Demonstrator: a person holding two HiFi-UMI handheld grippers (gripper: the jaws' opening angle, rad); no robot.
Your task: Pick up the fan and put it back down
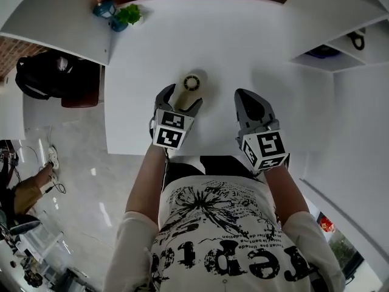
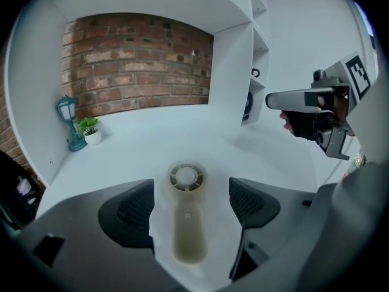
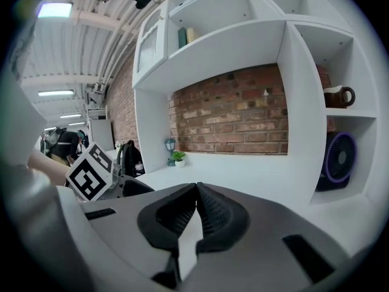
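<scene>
A small beige hand-held fan [image 1: 191, 85] lies flat on the white table [image 1: 243, 47], round head away from me, handle toward me. In the left gripper view the fan [image 2: 186, 212] lies between the two open jaws, with its handle in the gap and touching neither pad. My left gripper [image 1: 180, 101] is open around the handle's near end. My right gripper [image 1: 245, 97] hovers to the right of the fan, shut with nothing in it; its pads meet at the tips [image 3: 196, 188].
A teal lantern [image 1: 104, 8] and a small potted plant [image 1: 129, 14] stand at the table's far left corner. White shelves [image 1: 340, 41] rise on the right, holding a purple fan [image 3: 339, 160] and a jug [image 3: 338, 96]. A black bag [image 1: 48, 75] sits left of the table.
</scene>
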